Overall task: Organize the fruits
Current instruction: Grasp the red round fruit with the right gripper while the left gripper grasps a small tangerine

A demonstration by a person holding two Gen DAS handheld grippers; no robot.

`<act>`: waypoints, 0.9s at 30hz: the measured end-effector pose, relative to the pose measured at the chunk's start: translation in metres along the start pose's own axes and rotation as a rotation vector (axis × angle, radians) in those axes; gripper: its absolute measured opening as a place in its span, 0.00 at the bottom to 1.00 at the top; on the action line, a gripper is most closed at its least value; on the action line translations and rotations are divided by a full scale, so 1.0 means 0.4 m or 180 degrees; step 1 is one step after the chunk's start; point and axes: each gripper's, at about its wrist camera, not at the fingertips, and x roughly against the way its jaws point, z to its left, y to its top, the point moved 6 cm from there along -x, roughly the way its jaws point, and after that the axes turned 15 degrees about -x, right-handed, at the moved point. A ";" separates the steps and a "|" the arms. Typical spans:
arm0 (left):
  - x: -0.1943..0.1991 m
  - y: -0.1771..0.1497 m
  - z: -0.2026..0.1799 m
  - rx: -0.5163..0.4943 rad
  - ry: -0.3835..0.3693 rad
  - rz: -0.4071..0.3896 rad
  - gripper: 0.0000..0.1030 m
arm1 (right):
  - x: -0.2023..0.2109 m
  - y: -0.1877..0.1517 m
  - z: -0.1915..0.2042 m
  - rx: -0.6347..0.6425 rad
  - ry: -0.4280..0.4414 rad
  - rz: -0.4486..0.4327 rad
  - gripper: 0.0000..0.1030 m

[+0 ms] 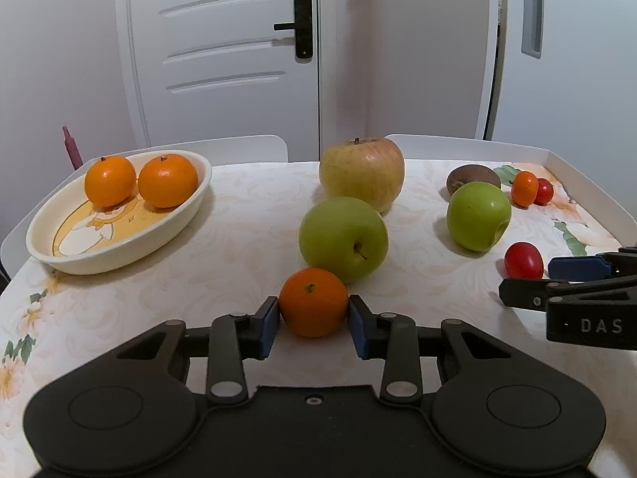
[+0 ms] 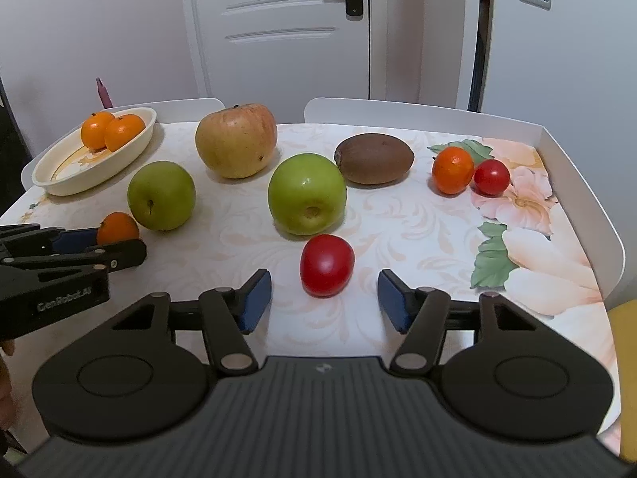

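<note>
My left gripper (image 1: 313, 314) is shut on a small orange (image 1: 313, 302) that rests on the flowered tablecloth, blue pads pressing both its sides. A cream oval dish (image 1: 99, 269) at the far left holds two more oranges (image 1: 110, 180). My right gripper (image 2: 324, 294) is open, its pads standing apart on either side of a red tomato (image 2: 326, 265) without touching it. Between them lie two green apples (image 2: 161, 195) (image 2: 306, 195), a big yellow-red apple (image 2: 237, 141) and a kiwi (image 2: 374, 158). Another small orange (image 2: 452, 170) and tomato (image 2: 491, 177) sit at the far right.
The table has a raised white rim (image 2: 577, 183) along its right and far sides. Two white chair backs (image 2: 398, 109) stand behind it, before a white door. A purple pointed object (image 2: 103, 93) rises behind the dish. Something yellow (image 2: 627, 378) shows beyond the right edge.
</note>
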 end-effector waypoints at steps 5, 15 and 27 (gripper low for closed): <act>0.018 -0.010 0.002 -0.0039 0.0027 0.0023 0.39 | -0.009 0.003 0.007 0.0004 -0.0025 -0.0022 0.63; 0.042 -0.028 0.011 0.0023 0.0092 0.0054 0.39 | -0.016 0.016 0.010 -0.0014 -0.0072 -0.0055 0.44; 0.112 -0.030 0.056 0.0191 0.0204 0.0067 0.39 | 0.049 0.035 0.067 0.0031 0.0043 -0.0012 0.44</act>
